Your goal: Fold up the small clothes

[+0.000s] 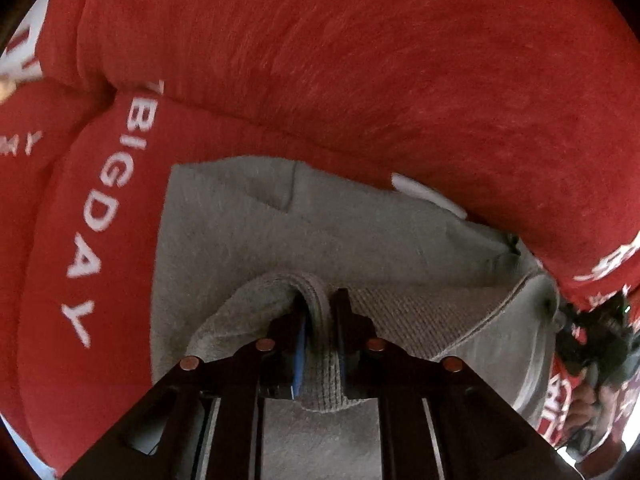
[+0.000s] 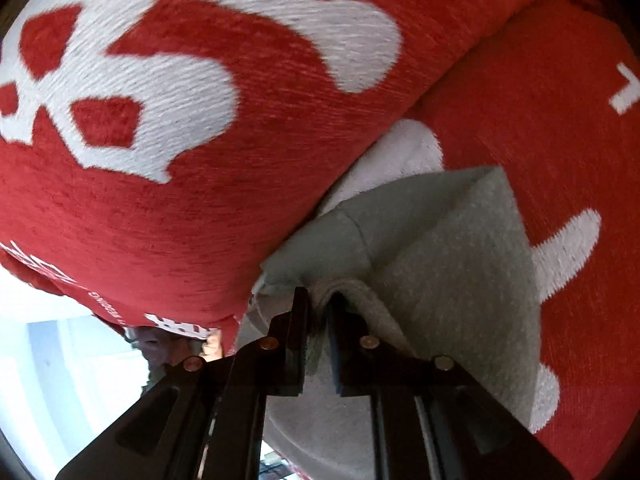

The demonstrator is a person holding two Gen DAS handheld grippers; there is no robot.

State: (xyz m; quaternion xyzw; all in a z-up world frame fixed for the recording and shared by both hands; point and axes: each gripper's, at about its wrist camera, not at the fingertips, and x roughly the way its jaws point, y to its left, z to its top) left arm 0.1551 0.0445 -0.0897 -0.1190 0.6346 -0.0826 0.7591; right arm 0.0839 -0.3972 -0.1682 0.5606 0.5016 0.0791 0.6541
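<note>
Between both tongs [image 1: 320, 300] [image 2: 318, 300]: grey garment [image 1: 248, 216] folds, rest hidden.

Garment [image 1: 248, 216] lies on cushions [image 1: 360, 60]

A red plush cover [image 1: 360, 60] with white woven lettering fills most of the left wrist view, its folds bulging like cushions; one fold reads "BIGDAY" [image 1: 86, 216]. In the right wrist view the same red fabric carries large white shapes [image 2: 192, 52]. A bright, pale room background [image 2: 68, 360] shows at lower left there.
</note>
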